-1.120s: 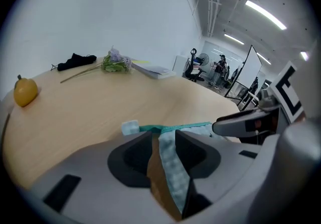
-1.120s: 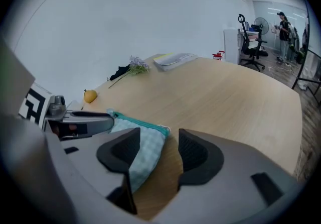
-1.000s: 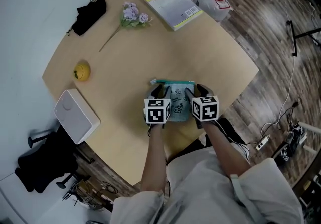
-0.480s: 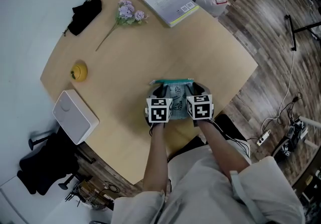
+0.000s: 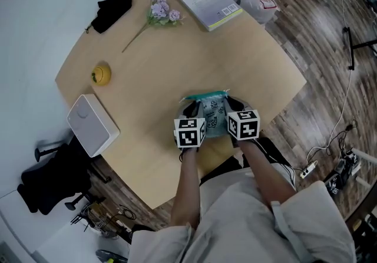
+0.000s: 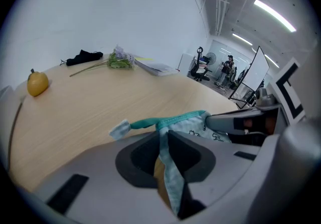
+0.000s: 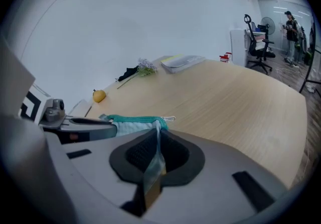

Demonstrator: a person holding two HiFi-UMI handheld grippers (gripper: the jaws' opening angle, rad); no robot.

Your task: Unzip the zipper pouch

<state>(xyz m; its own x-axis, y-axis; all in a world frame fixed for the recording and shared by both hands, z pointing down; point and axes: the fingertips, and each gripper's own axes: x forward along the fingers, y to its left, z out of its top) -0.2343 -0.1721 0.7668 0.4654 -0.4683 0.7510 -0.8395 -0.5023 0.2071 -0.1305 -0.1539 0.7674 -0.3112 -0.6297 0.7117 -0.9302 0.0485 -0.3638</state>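
Head view: the zipper pouch (image 5: 213, 115) is by the front edge of the pale wood surface (image 5: 177, 67), left tool (image 5: 187, 104) and right tool (image 5: 234, 104) at its two ends. Left gripper view: jaws just closed, pinching soft printed fabric below the teal zip band (image 6: 175, 117). Right gripper view: jaws likewise just closed on the limp corner; gripping seems done, so next one tool likely must catch the small pull

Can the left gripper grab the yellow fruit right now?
Probably not yet. The left gripper, whose jaws have just been closing, is clamped on the zipper pouch. The yellow fruit sits far off across the table, with nothing in between.
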